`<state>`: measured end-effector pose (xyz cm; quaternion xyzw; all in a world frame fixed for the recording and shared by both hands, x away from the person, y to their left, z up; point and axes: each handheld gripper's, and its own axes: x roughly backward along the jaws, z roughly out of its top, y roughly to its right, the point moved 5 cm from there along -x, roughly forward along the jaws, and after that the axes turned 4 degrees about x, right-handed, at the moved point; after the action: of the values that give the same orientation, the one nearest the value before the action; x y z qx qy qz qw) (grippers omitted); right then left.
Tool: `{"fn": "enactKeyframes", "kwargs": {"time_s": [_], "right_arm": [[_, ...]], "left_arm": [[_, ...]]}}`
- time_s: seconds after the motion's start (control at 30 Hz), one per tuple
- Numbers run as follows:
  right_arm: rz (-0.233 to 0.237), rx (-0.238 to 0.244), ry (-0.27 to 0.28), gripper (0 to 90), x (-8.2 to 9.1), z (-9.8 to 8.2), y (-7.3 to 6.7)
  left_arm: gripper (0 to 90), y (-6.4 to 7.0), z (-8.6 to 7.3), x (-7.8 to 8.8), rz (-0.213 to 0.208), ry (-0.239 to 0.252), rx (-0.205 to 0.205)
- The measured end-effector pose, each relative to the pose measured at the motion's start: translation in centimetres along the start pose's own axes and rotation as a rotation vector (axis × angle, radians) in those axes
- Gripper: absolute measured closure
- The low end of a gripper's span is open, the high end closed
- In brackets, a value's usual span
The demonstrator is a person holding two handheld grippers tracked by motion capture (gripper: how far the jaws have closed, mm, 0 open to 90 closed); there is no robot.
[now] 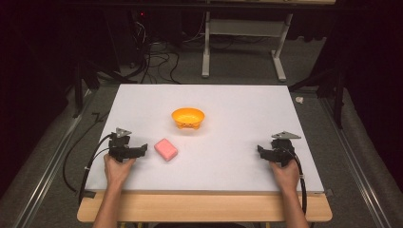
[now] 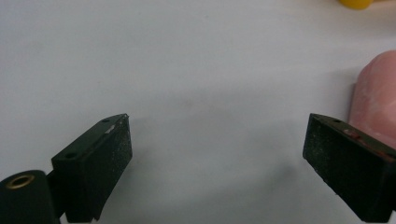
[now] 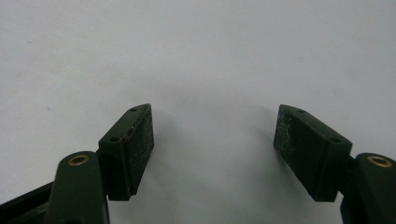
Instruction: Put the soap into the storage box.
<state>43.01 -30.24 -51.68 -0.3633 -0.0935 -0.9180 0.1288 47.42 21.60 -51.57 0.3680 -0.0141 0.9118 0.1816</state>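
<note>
A pink soap-like block (image 1: 166, 149) lies on the white table top (image 1: 237, 109), left of centre. An orange bowl (image 1: 188, 118) stands behind it, upright. My left gripper (image 1: 142, 150) rests on the table just left of the block, open and holding nothing. In the left gripper view the gripper (image 2: 217, 154) has its jaws wide apart, the pink block (image 2: 373, 105) lies just beyond the right jaw, and the bowl (image 2: 356, 3) peeks in at the top edge. My right gripper (image 1: 260, 150) sits near the table's right side, open over bare table (image 3: 215, 140).
A wooden strip (image 1: 204, 207) runs along the table's near edge. Behind the table stand a white metal frame (image 1: 244, 45) and loose cables (image 1: 157, 57) on the grey floor. Dark stands flank the table at both sides.
</note>
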Motion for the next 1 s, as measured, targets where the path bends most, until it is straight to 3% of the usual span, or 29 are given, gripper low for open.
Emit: {"fn": "enactKeyframes", "kwargs": {"time_s": [0.53,0.73,1.0], "right_arm": [[-0.002,0.003,0.003,29.3,0.0,0.0,0.0],[-0.003,0.005,0.002,29.3,0.0,0.0,0.0],[-0.005,0.006,0.003,29.3,0.0,0.0,0.0]], "left_arm": [[8.5,1.6,0.3,3.3,-0.06,0.07,-0.075],[7.9,3.1,0.2,4.5,-0.085,0.083,-0.113],[6.2,5.0,0.2,4.8,-0.12,0.077,-0.158]]}}
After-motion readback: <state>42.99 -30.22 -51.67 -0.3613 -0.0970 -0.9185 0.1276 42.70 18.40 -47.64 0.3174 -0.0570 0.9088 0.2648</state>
